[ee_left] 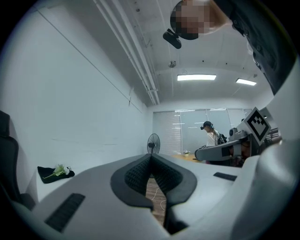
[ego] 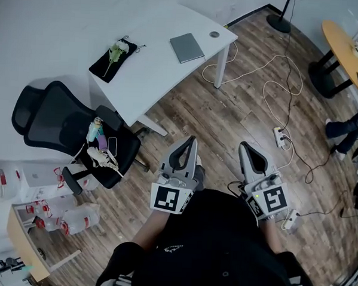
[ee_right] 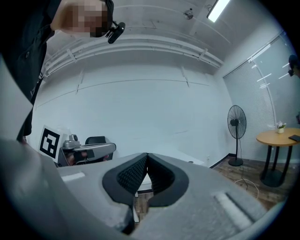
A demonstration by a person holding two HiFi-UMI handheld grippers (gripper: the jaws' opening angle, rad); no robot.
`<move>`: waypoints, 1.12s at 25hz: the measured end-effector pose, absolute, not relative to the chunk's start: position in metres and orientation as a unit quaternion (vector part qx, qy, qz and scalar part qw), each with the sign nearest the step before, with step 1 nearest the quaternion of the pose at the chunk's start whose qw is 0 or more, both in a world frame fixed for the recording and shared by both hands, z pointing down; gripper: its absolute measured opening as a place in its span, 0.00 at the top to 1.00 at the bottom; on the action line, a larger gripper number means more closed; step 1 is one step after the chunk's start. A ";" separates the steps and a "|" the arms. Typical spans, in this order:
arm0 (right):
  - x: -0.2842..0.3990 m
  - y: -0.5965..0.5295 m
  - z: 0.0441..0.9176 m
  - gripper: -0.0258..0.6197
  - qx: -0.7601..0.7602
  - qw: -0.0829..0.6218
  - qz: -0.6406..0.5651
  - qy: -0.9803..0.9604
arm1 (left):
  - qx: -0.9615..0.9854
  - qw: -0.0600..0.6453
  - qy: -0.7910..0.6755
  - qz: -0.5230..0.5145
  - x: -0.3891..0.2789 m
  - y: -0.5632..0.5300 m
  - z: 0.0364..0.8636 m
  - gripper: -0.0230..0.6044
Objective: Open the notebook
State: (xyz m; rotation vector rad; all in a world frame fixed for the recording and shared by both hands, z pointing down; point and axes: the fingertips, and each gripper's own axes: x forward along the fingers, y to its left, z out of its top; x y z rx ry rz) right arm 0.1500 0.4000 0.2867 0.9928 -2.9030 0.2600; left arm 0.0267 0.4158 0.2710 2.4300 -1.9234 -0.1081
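The grey notebook [ego: 187, 48] lies closed near the far right corner of the white desk [ego: 153, 72]. Both grippers are held close to my body over the wooden floor, well short of the desk. My left gripper [ego: 189, 141] has its jaws closed tip to tip with nothing between them; in the left gripper view its dark pads [ee_left: 140, 173] meet at the front. The right gripper [ego: 245, 147] is likewise shut and empty, its pads [ee_right: 133, 174] touching in the right gripper view. Neither gripper view shows the notebook.
A black cloth with a flower [ego: 114, 58] lies on the desk's left end. A black office chair [ego: 77, 137] holding small items stands left of me. Cables and a power strip [ego: 281, 137] cross the floor at right. A round wooden table [ego: 351, 53] and a fan [ee_right: 236, 123] stand beyond.
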 end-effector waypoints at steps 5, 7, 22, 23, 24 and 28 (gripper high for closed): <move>0.125 0.360 0.284 0.95 0.333 0.032 0.080 -0.939 | 0.790 0.011 -0.612 -0.028 -0.001 0.373 0.271 0.95; 0.113 0.345 0.284 0.95 0.337 0.032 0.078 -0.938 | 0.792 0.012 -0.609 -0.041 -0.013 0.356 0.267 0.95; 0.046 0.276 0.288 0.95 0.333 0.039 0.072 -0.939 | 0.791 0.022 -0.608 -0.054 -0.076 0.284 0.273 0.95; 0.044 0.275 0.288 0.95 0.332 0.040 0.072 -0.939 | 0.791 0.024 -0.609 -0.057 -0.078 0.283 0.273 0.95; 0.042 0.273 0.289 0.95 0.332 0.041 0.072 -0.940 | 0.790 0.022 -0.610 -0.053 -0.081 0.281 0.274 0.95; 0.038 0.267 0.290 0.95 0.329 0.044 0.071 -0.941 | 0.786 0.026 -0.615 -0.064 -0.087 0.274 0.273 0.95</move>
